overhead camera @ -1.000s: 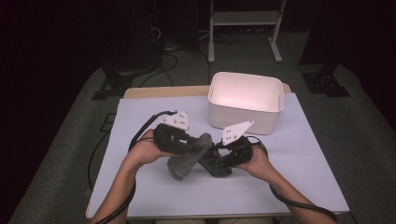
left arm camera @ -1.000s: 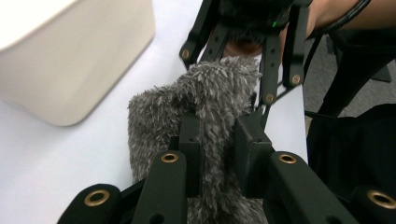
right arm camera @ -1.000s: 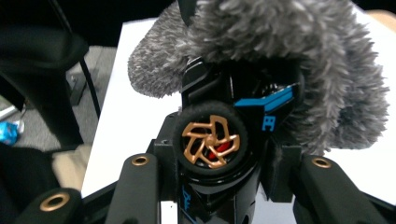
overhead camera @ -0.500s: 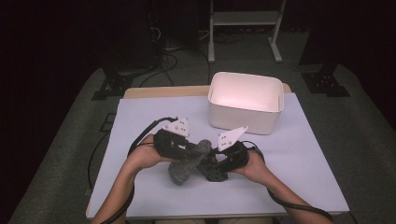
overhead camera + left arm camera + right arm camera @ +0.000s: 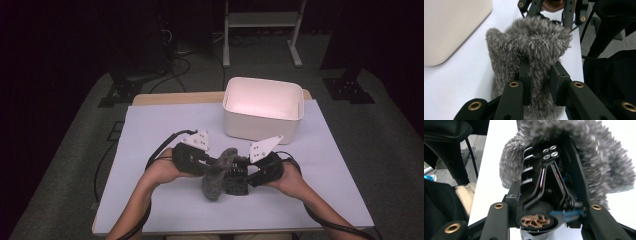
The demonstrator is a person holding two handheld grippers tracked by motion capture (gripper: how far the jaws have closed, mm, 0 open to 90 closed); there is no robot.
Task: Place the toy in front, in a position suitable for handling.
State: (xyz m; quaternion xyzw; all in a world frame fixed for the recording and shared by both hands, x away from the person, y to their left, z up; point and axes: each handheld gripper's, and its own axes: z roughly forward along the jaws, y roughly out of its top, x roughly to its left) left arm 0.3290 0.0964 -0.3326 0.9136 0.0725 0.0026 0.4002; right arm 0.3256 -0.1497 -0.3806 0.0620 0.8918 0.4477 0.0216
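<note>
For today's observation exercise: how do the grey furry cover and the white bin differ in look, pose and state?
The grey furry cover is dark, shaggy and soft; the white bin is pale, smooth and rigid. The cover is pinched by the left tongs and drawn over a black device; the bin stands untouched, farther back. Both are over the same white table.

Near the front edge of the table (image 5: 150,130), the left gripper (image 5: 212,167) and the right gripper (image 5: 244,172) meet over a grey furry cover (image 5: 216,180) and a black device (image 5: 236,186). A white bin (image 5: 262,125) stands towards the far right corner, just behind them.
</note>
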